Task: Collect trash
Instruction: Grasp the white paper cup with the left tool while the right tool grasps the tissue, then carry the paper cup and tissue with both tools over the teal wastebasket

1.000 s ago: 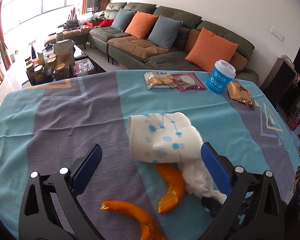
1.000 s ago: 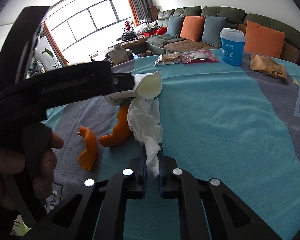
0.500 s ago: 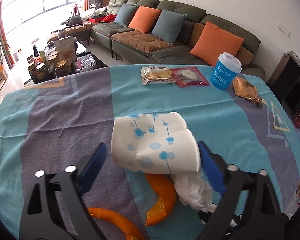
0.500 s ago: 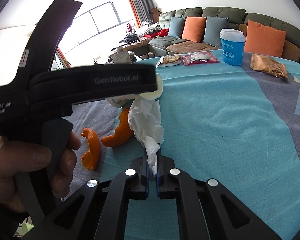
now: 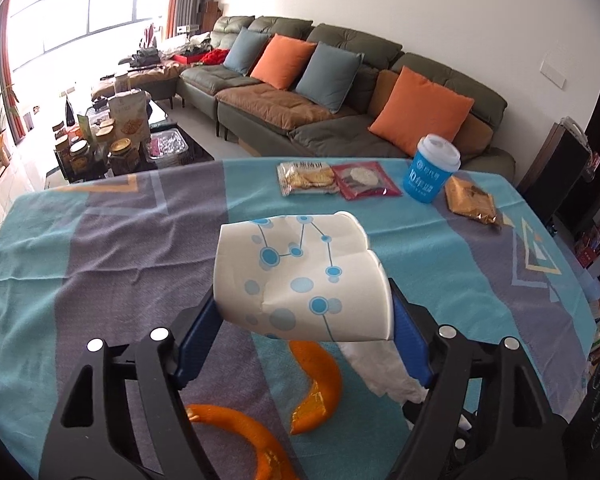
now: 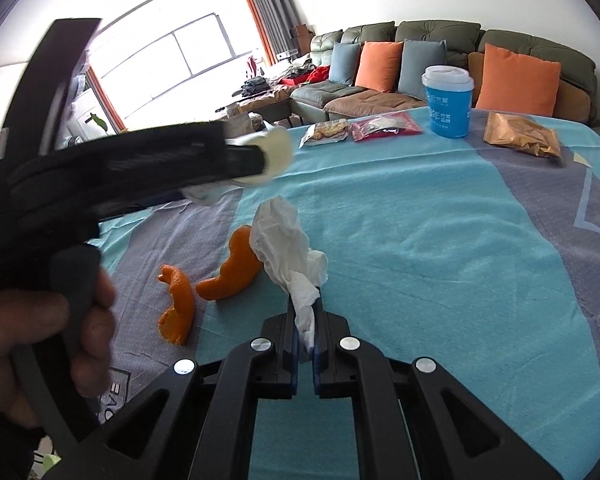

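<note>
Crumpled paper cup [image 5: 304, 280] in left tongs [image 5: 306, 334]; limp tissue [image 6: 288, 248] in right tongs [image 6: 307, 334].

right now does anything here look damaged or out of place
The paper cup clamped in the left gripper is crushed, its wall creased and dented. Two orange peels lie loose on the tablecloth, and the right gripper pinches a crumpled tissue. The sealed snacks look undisturbed.

A tabletop [image 5: 100, 248] under a teal and purple-grey cloth carries two orange peels [image 6: 204, 280] near its near edge. Along the far edge lie a biscuit packet [image 5: 306, 178], a red packet [image 5: 366, 180], a blue lidded cup [image 5: 432, 174] and a brown snack bag [image 5: 470, 202].
</note>
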Demonstrator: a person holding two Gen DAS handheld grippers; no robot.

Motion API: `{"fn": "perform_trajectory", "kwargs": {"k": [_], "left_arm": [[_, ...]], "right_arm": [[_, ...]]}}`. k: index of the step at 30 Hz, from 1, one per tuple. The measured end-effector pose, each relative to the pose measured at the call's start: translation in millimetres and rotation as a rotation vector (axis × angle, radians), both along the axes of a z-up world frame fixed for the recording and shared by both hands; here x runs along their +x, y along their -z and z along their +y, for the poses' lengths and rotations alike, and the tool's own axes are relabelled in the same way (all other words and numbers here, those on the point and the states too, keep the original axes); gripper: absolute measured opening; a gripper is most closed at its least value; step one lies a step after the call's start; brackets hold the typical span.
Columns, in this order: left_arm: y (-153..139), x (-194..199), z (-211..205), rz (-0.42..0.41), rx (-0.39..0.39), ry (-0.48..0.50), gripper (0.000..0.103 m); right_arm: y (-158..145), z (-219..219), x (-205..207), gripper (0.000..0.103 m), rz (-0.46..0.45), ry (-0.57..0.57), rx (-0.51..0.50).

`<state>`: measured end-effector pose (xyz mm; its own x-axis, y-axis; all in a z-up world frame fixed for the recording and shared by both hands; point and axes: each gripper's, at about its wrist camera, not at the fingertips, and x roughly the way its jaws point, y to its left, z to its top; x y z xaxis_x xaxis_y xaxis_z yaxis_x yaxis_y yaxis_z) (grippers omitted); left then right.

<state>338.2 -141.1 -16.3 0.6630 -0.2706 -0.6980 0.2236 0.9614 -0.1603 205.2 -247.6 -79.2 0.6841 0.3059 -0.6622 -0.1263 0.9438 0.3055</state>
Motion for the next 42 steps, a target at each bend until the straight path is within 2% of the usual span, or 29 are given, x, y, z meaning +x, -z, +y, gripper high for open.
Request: {"fn": "perform_trajectory", "kwargs": {"k": [9, 18, 26, 42], "left_arm": [[-27.7, -49.5, 43.5, -0.069, -0.012, -0.062, 0.077], [-45.4, -118.8, 97.1, -0.139, -0.029, -0.13, 0.077], [-64.3, -188.7, 160.2, -0.21, -0.041, -0.241, 0.077], [-70.0, -309.8, 285.2, -0.263, -0.036, -0.484, 0.077]], "right_arm": [[-20.4, -4.9, -12.5, 0.004, -0.054, 0.018, -0.022], [-50.0, 18.2, -34.6, 0.004, -0.126, -0.025, -0.048], [-74.3, 64.7, -54.1, 0.004, -0.187, -0.12, -0.073], [-102.3, 175.9, -91.0, 0.004, -0.255, -0.351, -0.105]]}}
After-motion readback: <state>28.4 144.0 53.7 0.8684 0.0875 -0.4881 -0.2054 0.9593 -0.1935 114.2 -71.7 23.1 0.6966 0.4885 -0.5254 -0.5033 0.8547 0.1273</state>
